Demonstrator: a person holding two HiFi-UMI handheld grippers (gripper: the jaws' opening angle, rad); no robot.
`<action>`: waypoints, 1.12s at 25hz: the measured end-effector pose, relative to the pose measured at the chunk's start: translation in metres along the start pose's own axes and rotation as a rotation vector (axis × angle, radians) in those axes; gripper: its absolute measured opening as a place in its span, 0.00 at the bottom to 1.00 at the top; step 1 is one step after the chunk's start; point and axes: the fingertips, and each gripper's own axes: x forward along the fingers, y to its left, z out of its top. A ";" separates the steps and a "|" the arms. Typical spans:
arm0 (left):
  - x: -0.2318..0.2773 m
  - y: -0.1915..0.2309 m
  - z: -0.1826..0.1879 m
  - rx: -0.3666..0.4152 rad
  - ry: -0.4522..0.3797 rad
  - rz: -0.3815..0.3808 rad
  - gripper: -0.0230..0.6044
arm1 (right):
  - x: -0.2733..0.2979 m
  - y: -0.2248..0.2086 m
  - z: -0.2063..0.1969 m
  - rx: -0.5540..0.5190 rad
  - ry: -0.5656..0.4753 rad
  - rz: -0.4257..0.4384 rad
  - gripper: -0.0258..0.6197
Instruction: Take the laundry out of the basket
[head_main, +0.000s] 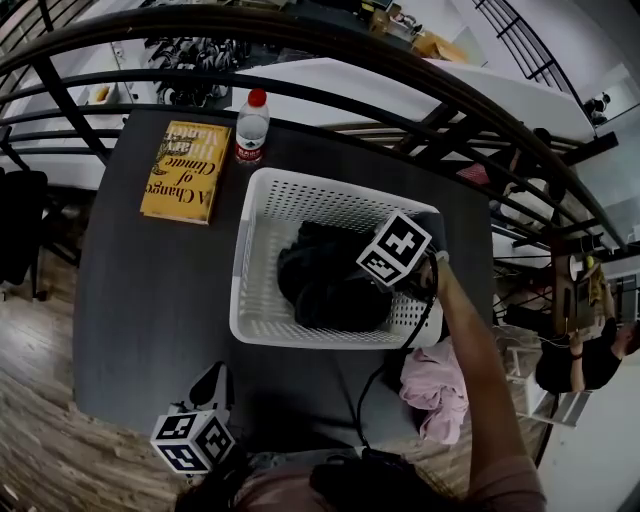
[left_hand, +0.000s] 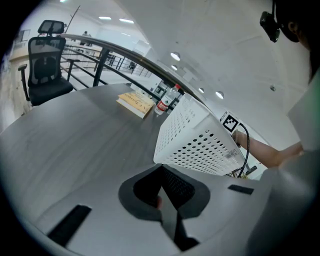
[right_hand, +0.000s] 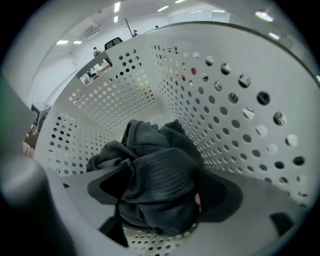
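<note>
Nearest the head camera, the left gripper sits low over the near edge of the grey table, with its marker cube closest to the lens. Its 2 jaws are pressed together with nothing between them. It stays clear of the white basket, which lies ahead of it and to its right.

The right gripper points steeply down inside the basket. Its marker cube sits over the right half of the opening. Its 2 jaws stand spread wide, 1 on each side of the dark clothes. The bundle lies between them, and the pads do not visibly press on it.

The dark clothes lie in a heap on the basket floor, toward the near right corner.

1 yellow book lies flat at the far left of the table. 1 water bottle with a red cap stands just beside it, near the basket's far left corner. A pink cloth lies at the table's right edge, near the basket's near right corner. A black railing runs behind the table.
</note>
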 end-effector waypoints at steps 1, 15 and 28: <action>0.001 0.001 0.000 -0.001 0.002 0.000 0.03 | 0.004 -0.001 -0.001 0.006 0.011 0.010 0.67; 0.004 0.000 -0.001 -0.021 0.027 -0.012 0.03 | 0.059 -0.009 -0.013 0.064 0.206 0.065 0.71; -0.003 0.008 -0.002 -0.017 -0.002 -0.013 0.03 | 0.049 0.006 -0.011 -0.024 0.163 0.042 0.46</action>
